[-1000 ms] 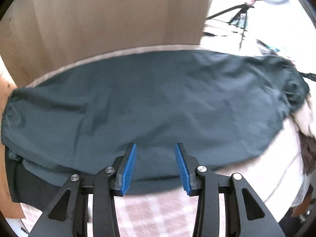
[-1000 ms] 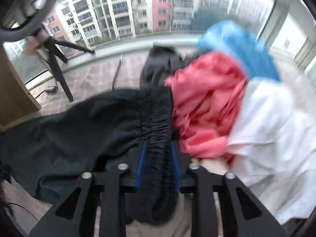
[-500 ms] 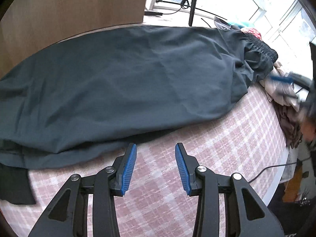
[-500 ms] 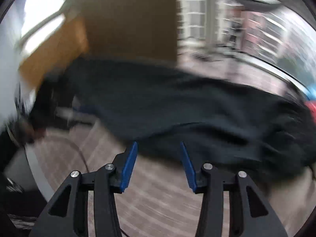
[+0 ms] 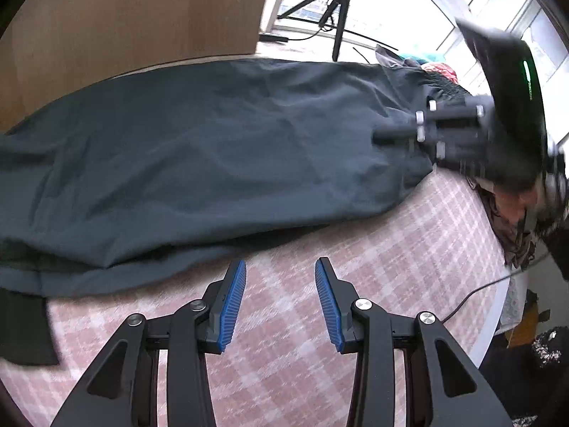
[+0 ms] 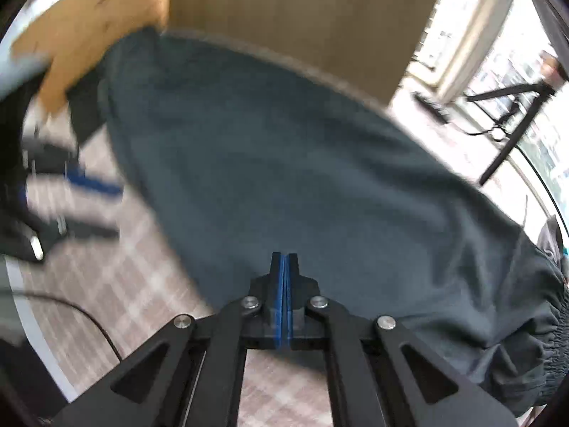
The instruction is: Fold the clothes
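One big dark teal pair of thin woven trousers [image 5: 213, 149] takes up most of the round table with the pink checked cloth [image 5: 409, 249], stretched from about 9 o'clock to 2 o'clock in the left wrist view, with the gathered elastic waistband [image 6: 554, 323] at the far end next to a heap of other laundry [image 5: 437, 67]. My guess is the fabric is light, floppy and a bit slick, so it'll slide and wrinkle rather than hold a crease. Best places to grab look like the waistband and the leg hems, since those are thicker and give the pads something to bite.

Compared with a second ago, the right gripper [image 6: 283, 267] no longer has the waistband between its fingers. Its jaws opened, then just snapped fully together with nothing between them, and in its own view it now hangs over the near edge of the trousers at 6 o'clock. In the left view it shows up blurred at 2 o'clock.

Smallest bit: the left gripper [image 5: 280, 299] sits partly open and empty over bare cloth at 6 o'clock, just short of the trousers' near edge, where a second ago it was over the fabric.
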`<action>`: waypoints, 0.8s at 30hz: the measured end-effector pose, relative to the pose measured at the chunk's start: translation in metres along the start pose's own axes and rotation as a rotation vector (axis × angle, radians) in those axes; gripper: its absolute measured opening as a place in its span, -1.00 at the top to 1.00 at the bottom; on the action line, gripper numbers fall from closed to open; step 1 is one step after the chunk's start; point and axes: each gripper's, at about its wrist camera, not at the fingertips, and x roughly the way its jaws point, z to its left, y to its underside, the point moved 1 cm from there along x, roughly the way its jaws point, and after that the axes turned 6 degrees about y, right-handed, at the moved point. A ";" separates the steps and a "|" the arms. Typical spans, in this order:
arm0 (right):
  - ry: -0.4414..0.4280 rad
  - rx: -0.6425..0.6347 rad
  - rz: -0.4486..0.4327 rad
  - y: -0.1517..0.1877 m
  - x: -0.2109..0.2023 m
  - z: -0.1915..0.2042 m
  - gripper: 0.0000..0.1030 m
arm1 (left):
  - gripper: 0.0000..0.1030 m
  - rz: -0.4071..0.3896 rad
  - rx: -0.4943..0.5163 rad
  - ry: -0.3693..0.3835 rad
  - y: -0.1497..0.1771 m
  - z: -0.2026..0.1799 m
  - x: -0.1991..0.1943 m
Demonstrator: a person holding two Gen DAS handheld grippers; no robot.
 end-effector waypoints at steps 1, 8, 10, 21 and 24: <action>-0.008 0.033 -0.007 -0.005 -0.004 -0.011 0.99 | 0.26 0.003 0.016 0.003 -0.003 -0.004 0.002; -0.139 -0.079 -0.033 0.013 -0.031 0.013 0.16 | 0.25 0.008 0.022 0.001 -0.006 0.003 0.003; -0.091 -0.176 -0.023 0.027 -0.023 0.034 0.14 | 0.25 0.005 0.001 0.001 -0.005 0.009 0.002; -0.050 -0.124 0.055 0.019 0.012 0.024 0.96 | 0.25 -0.003 0.004 0.009 0.000 0.015 -0.005; -0.135 -0.001 0.038 0.007 0.001 -0.005 0.96 | 0.25 -0.003 0.015 0.024 -0.006 0.009 0.001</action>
